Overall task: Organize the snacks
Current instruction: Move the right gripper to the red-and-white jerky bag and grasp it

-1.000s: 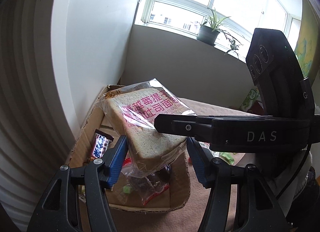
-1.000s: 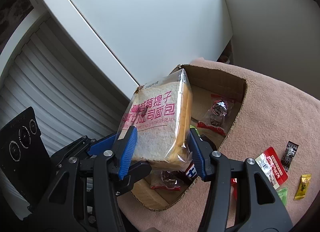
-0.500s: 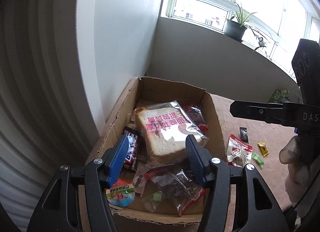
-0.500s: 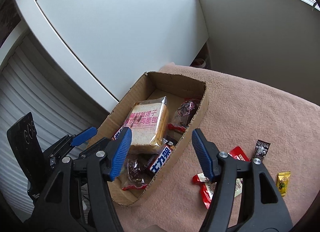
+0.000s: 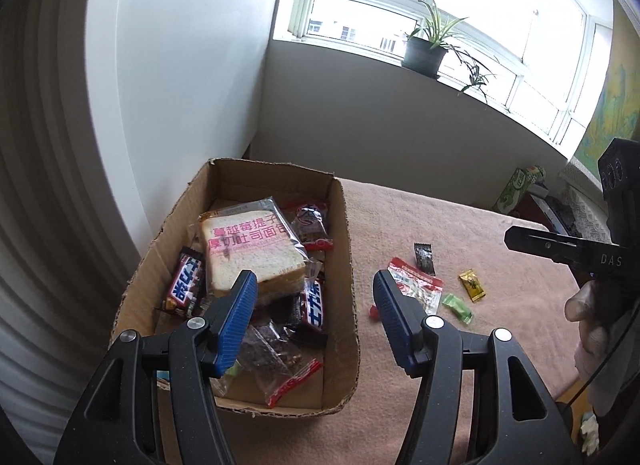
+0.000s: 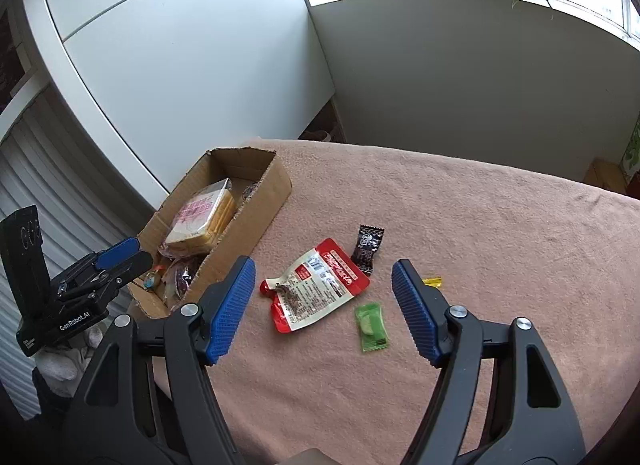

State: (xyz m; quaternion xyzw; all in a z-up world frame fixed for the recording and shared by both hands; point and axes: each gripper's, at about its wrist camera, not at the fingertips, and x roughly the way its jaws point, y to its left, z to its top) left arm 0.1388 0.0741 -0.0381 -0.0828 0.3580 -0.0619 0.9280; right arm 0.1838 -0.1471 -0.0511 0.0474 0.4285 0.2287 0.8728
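now the box (image 5: 340,225) stands at the left edge of the pink cloth (image 6: 460,205), beside a white wall. in it the bread (image 5: 250,251) lies flat on top of other snacks, with a chocolate bar (image 5: 186,283) at its left and a second bar (image 5: 314,301) at its right. the left gripper (image 5: 312,301) hangs over the near right corner of the box; its jaws are spread and nothing is between them. the right gripper (image 6: 322,295) is over the cloth, its jaws are opening and they hold nothing. under it, on the cloth, lie a red pouch (image 6: 316,285), a black candy (image 6: 368,243), a green candy (image 6: 370,325) and a yellow candy (image 6: 434,281), all outside the box and near each other. a plant (image 5: 426,51) stands on the window sill.
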